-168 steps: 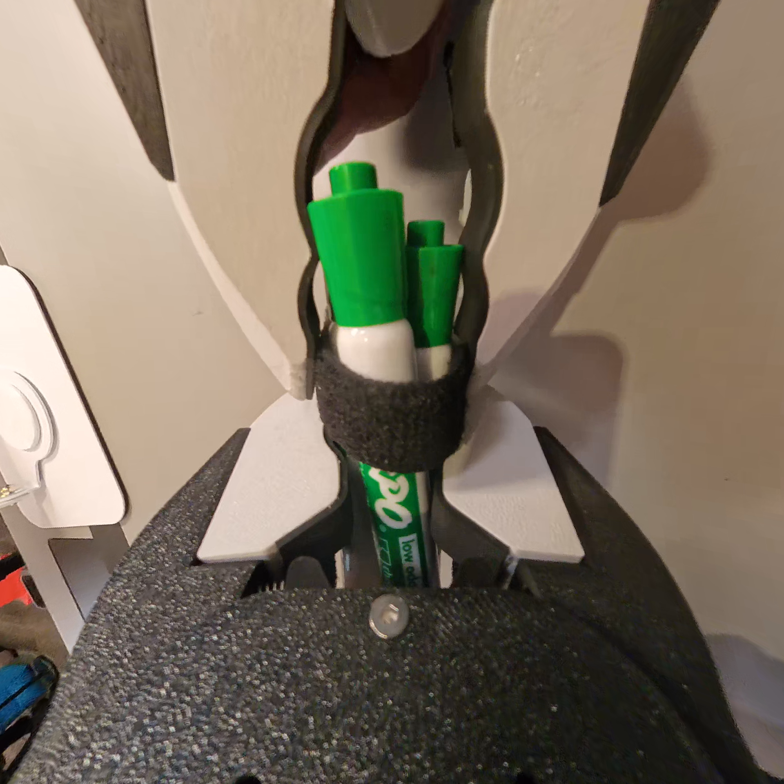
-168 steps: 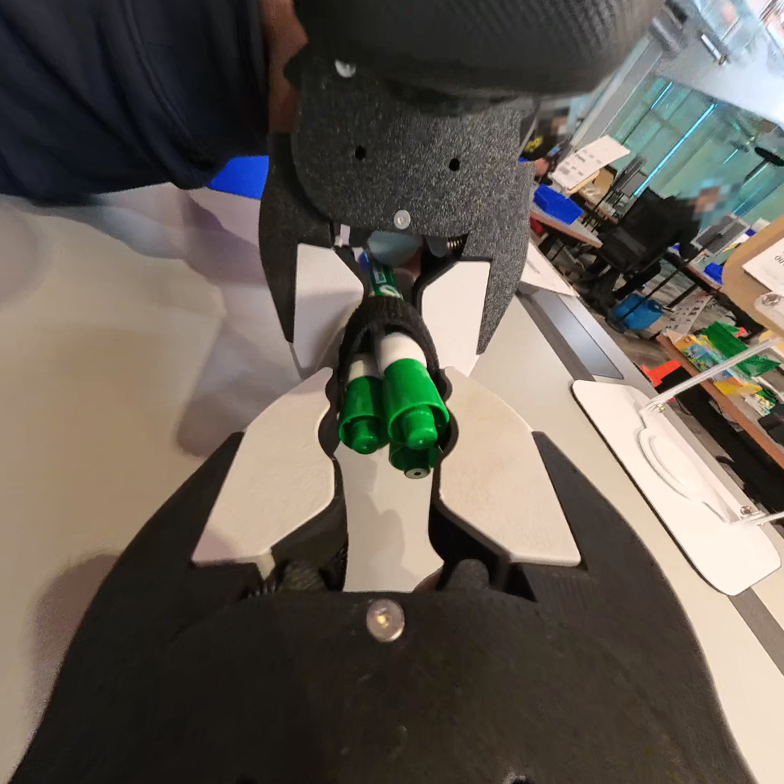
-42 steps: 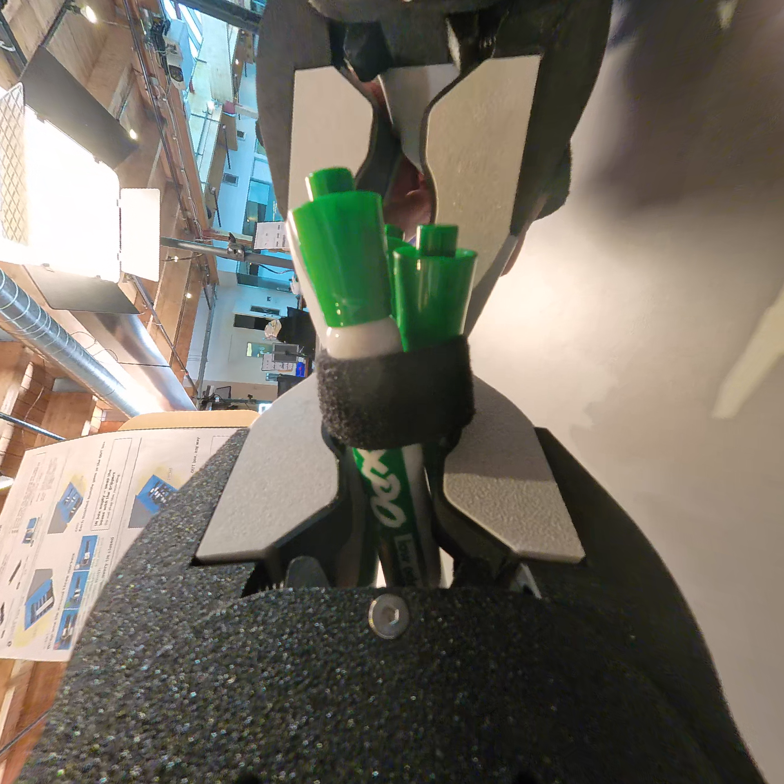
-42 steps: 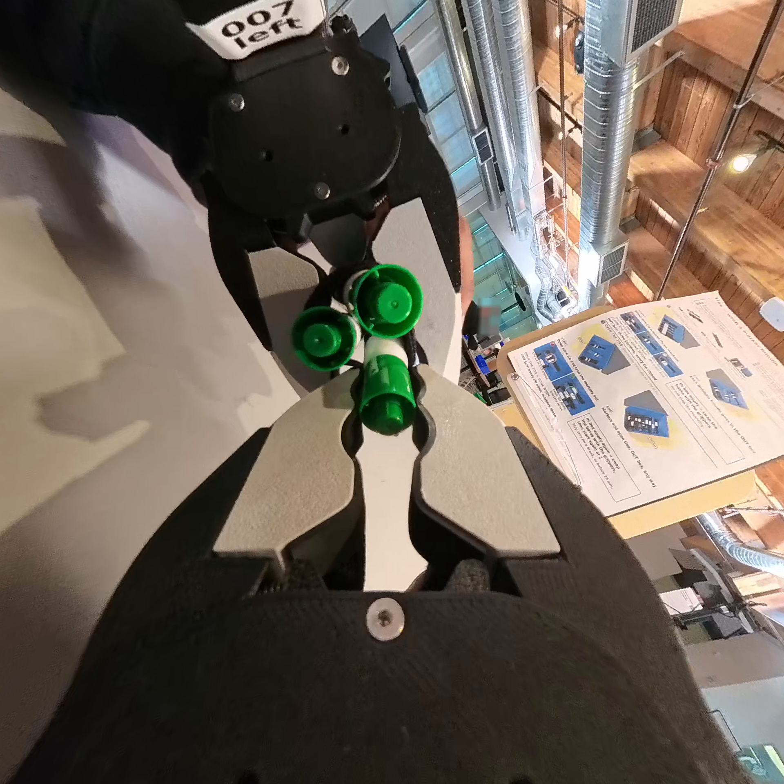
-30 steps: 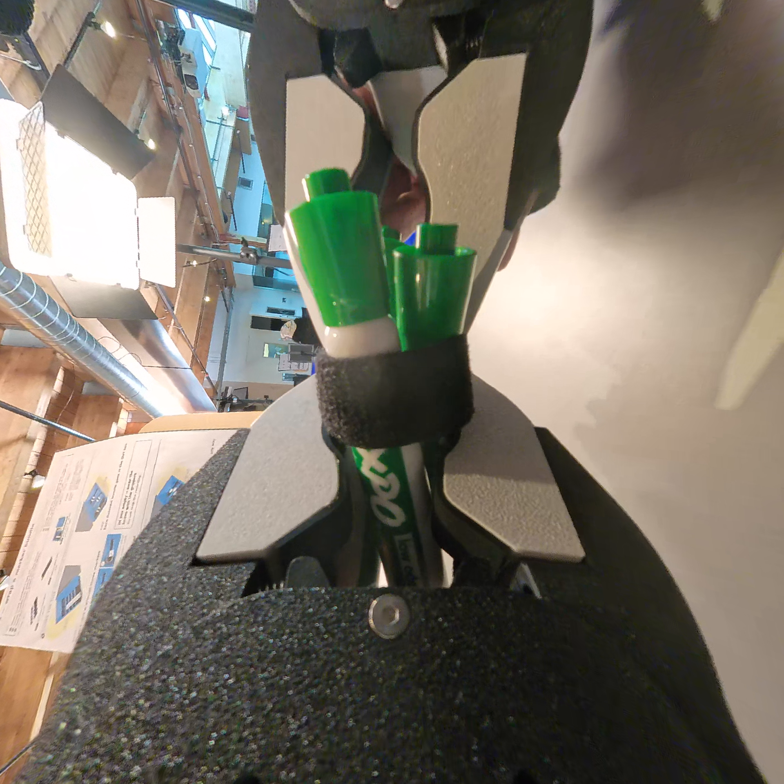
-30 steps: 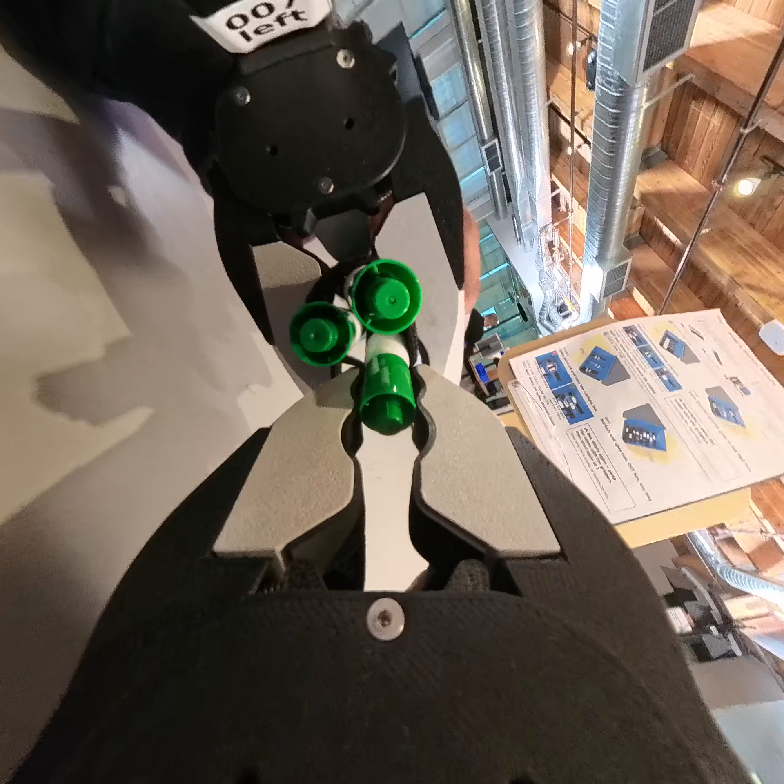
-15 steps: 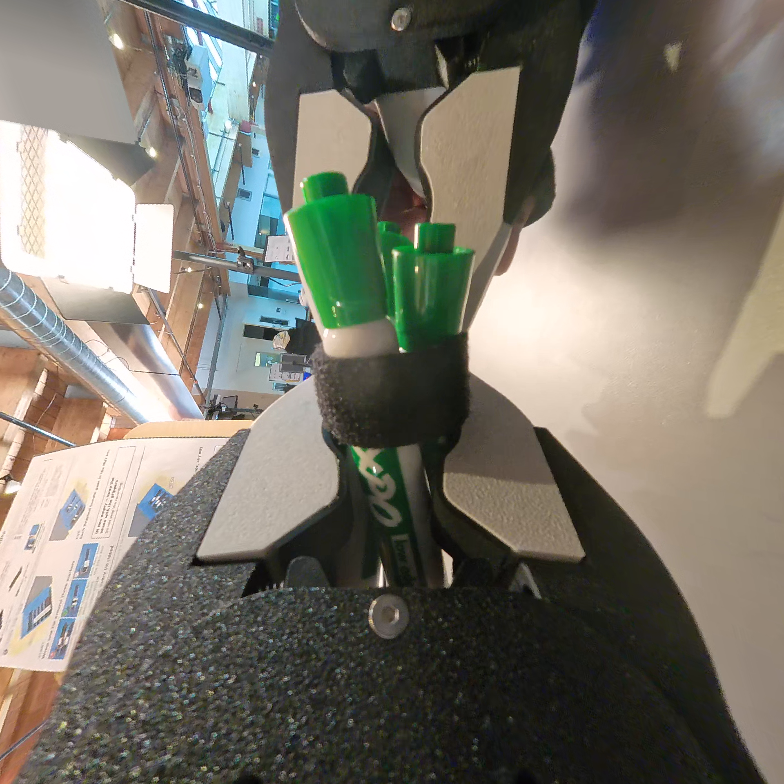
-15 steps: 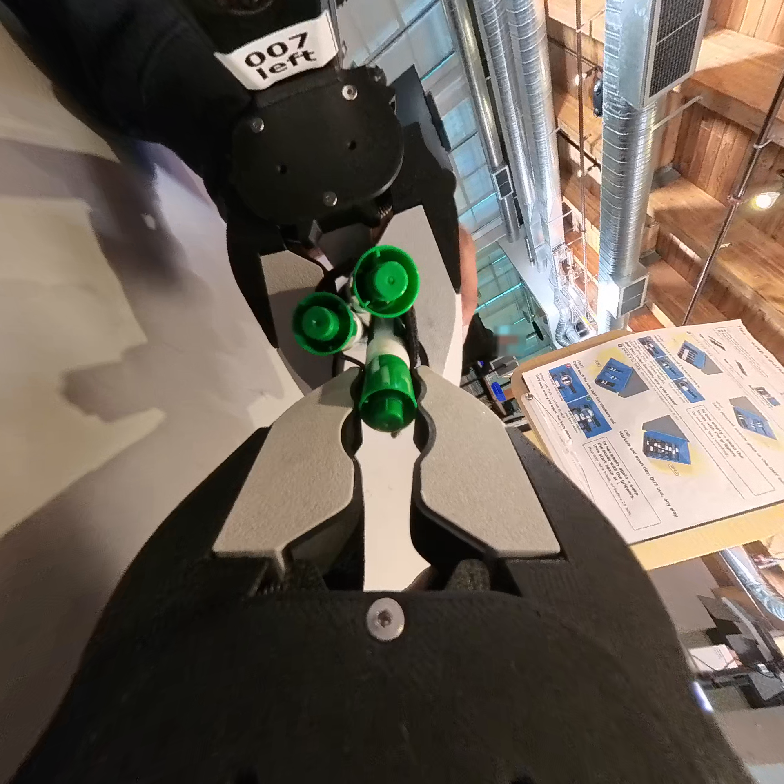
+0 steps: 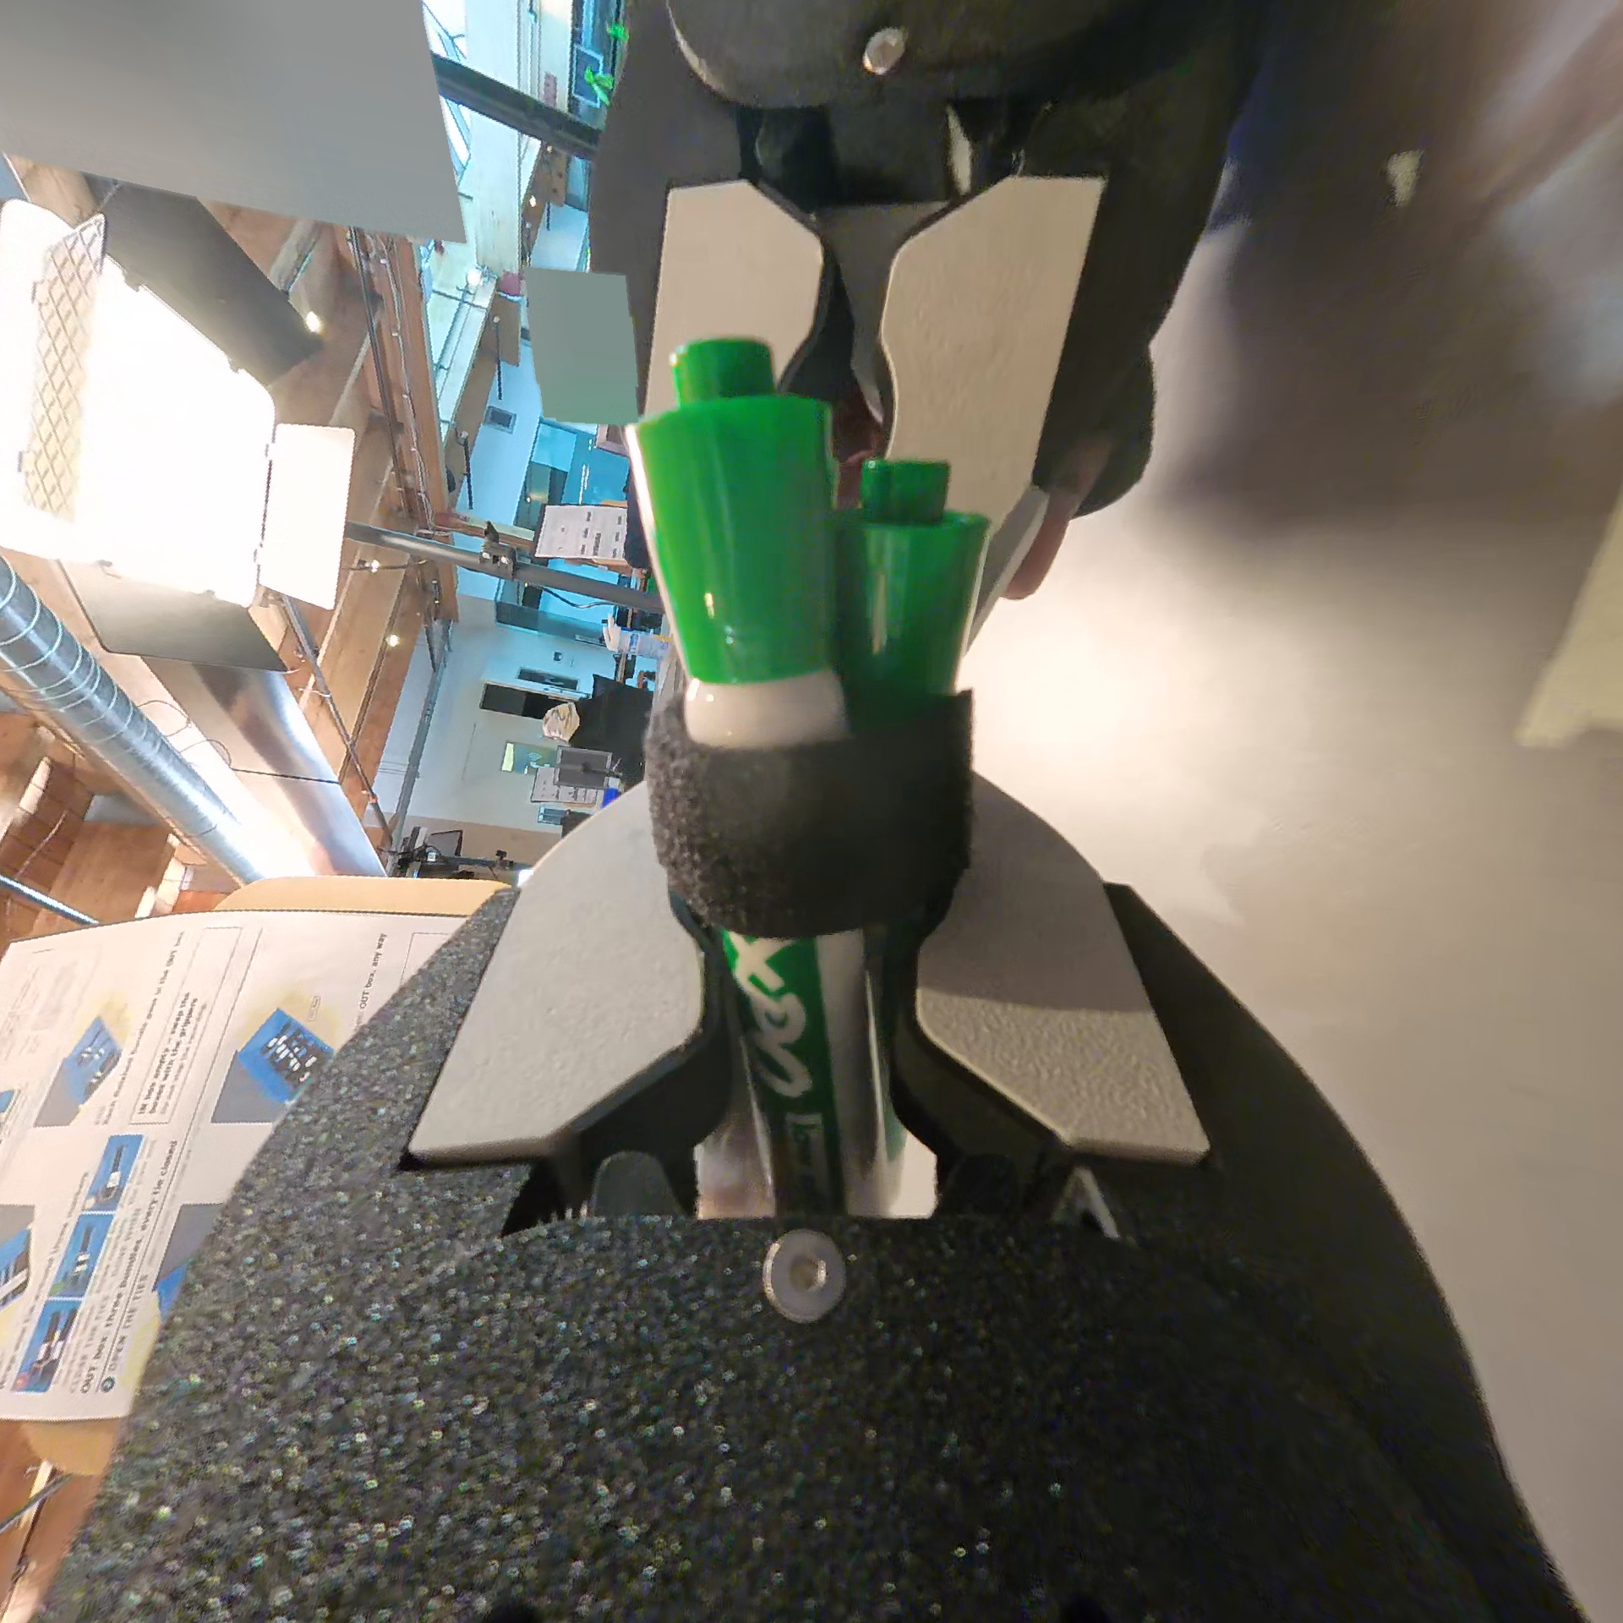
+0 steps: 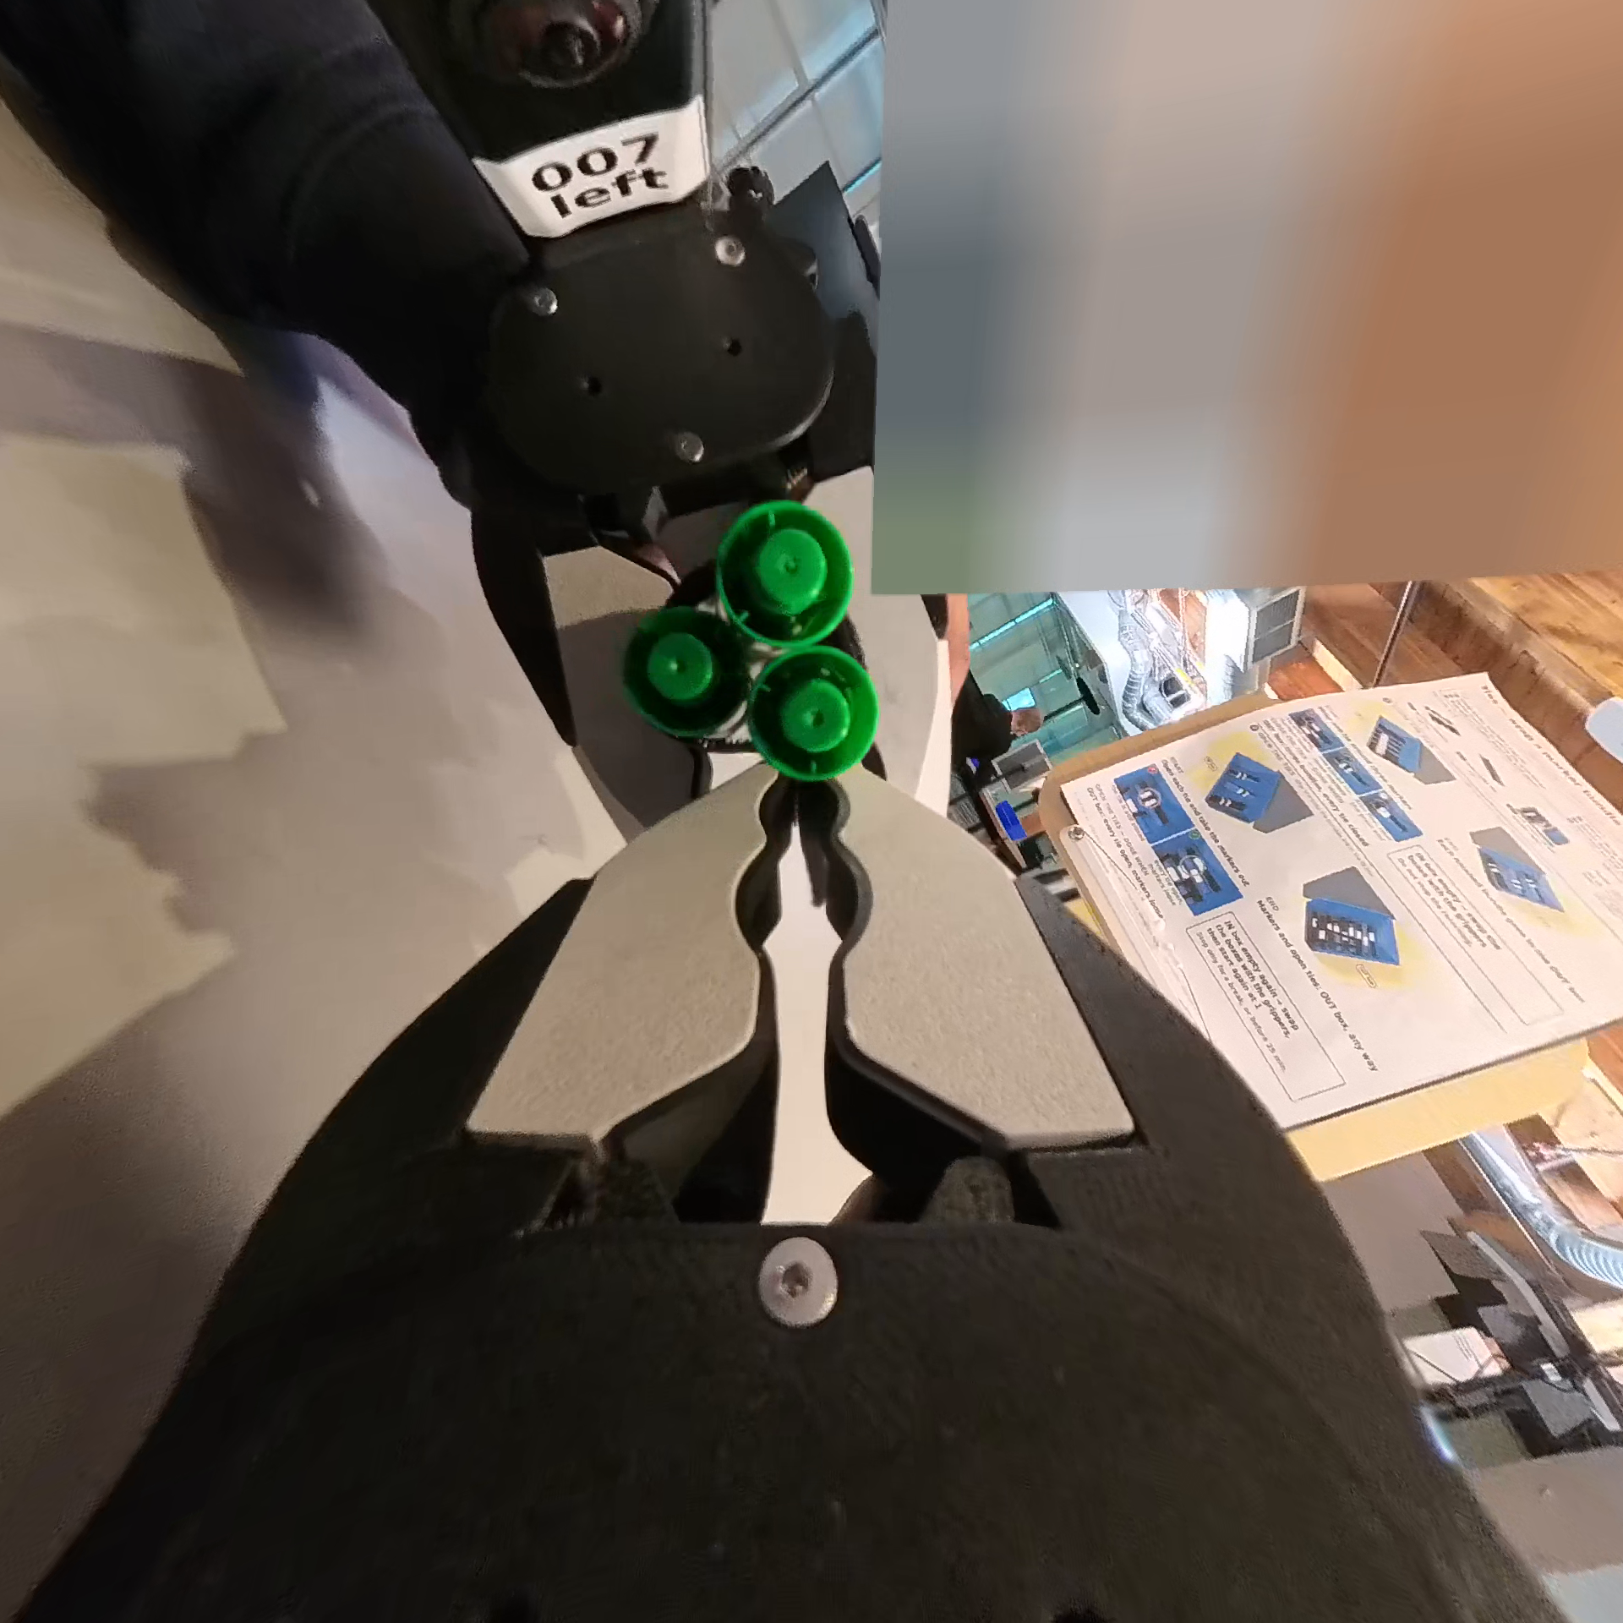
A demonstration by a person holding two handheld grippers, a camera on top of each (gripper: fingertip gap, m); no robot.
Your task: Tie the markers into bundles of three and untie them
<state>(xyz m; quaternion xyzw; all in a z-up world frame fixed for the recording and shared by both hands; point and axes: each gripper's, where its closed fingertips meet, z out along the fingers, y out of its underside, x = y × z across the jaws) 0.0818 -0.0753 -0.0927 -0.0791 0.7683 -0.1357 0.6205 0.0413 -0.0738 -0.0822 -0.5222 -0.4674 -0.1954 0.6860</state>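
A printed instruction sheet, white with small blue pictures on yellow patches, lies on a tan cardboard board and serves as the landmark here. Beyond it, high up, silver ventilation ducts run along wooden beams and panelling. A bright studio light panel with a wire grid and flaps glows above the same sheet in the left view. Farther back from the sheet, a glass-walled workspace with desks and screens shows in bluish light. The pale counter spreads away on the sheet's far side.
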